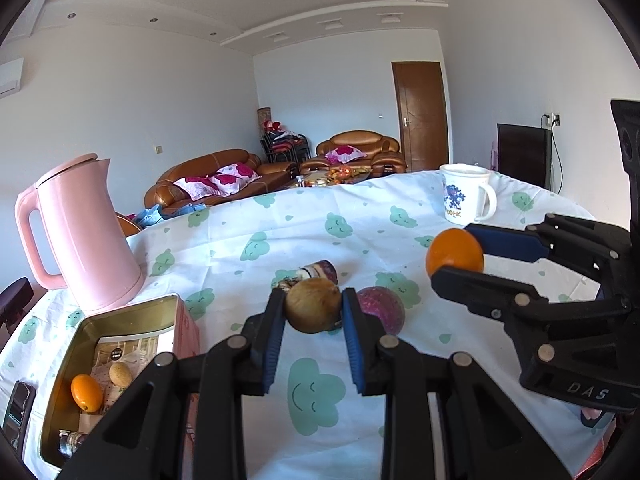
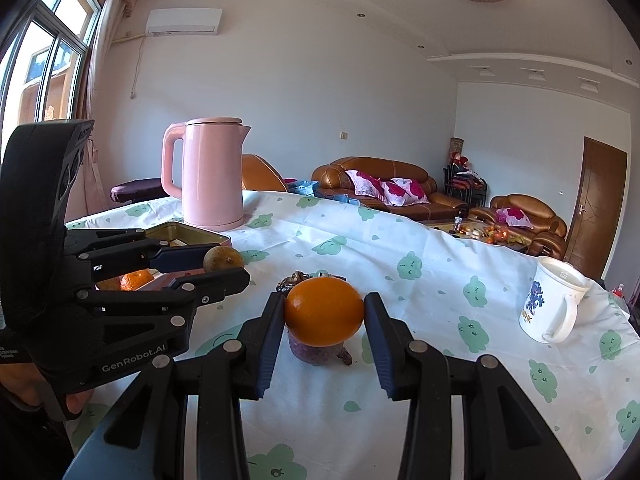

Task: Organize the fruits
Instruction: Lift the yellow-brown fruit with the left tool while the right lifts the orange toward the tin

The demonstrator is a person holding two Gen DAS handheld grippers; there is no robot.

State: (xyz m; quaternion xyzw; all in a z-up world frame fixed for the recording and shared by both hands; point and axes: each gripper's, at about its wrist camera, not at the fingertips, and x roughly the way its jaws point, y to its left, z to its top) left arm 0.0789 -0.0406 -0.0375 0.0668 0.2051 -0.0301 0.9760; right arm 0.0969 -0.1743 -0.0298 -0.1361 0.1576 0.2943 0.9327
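My left gripper point(image 1: 313, 310) is shut on a brown kiwi point(image 1: 312, 305), held above the clouded tablecloth; the same kiwi point(image 2: 223, 259) shows at the left of the right wrist view. My right gripper point(image 2: 324, 311) is shut on an orange point(image 2: 324, 310), which also shows at the right of the left wrist view as the orange point(image 1: 454, 254). A purple passion fruit point(image 1: 386, 306) lies on the cloth just behind the kiwi. An open gold tin point(image 1: 132, 320) at lower left holds a small orange fruit point(image 1: 86, 393) and a pale fruit point(image 1: 120, 374).
A pink kettle point(image 1: 84, 236) stands behind the tin. A white mug point(image 1: 466, 196) sits at the far right of the table point(image 1: 360, 216). A small dark scrap of peel point(image 1: 318, 271) lies mid-table. A hand point(image 2: 76, 400) holds the left gripper's handle.
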